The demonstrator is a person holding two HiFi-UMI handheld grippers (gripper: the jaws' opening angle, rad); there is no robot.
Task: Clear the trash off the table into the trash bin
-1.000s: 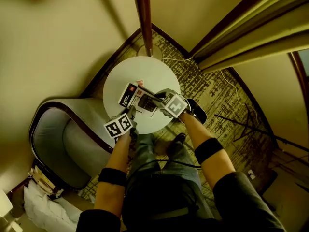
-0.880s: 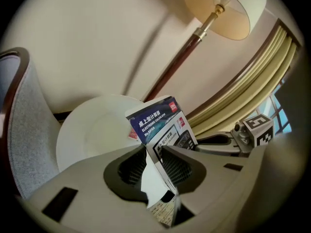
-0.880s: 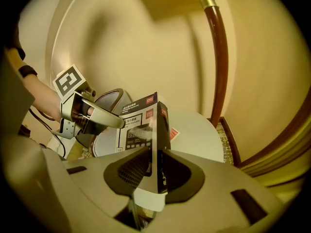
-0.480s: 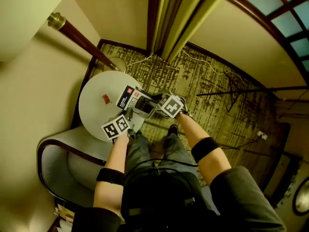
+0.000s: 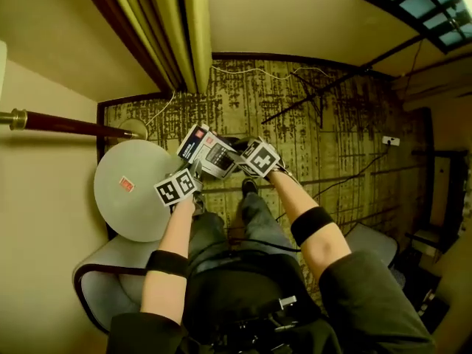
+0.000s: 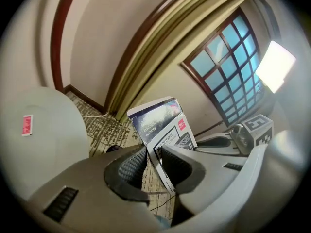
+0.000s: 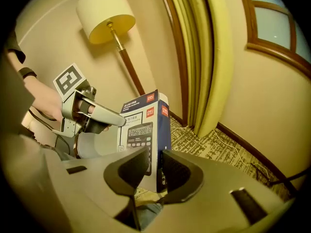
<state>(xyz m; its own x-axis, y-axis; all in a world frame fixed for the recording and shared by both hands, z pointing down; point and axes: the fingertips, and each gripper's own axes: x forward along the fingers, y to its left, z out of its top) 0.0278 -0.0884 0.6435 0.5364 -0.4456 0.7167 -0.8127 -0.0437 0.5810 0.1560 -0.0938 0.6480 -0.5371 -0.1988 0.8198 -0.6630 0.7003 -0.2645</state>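
Note:
A blue and white calculator box point(image 5: 208, 150) hangs in the air over the patterned carpet, just right of the round white table point(image 5: 122, 220). My left gripper point(image 5: 198, 170) is shut on its near edge and my right gripper point(image 5: 234, 157) is shut on its right end. In the left gripper view the pads pinch the box point(image 6: 160, 125) at the left gripper point(image 6: 154, 161). Seen from the right gripper view, the box point(image 7: 146, 130) stands upright in the right gripper point(image 7: 154, 171). A small red wrapper point(image 5: 126, 185) lies on the table. No trash bin is in view.
A floor lamp pole point(image 5: 66, 124) stands behind the table, and its lit shade point(image 7: 104, 8) shows in the right gripper view. A grey armchair point(image 5: 110, 275) sits below the table. Yellow curtains point(image 5: 166, 28) hang at the wall, with cables point(image 5: 251, 71) on the carpet.
Both grippers have carried the box off the table to its right, over the carpet. The head view has swung right, so the table now sits at the left.

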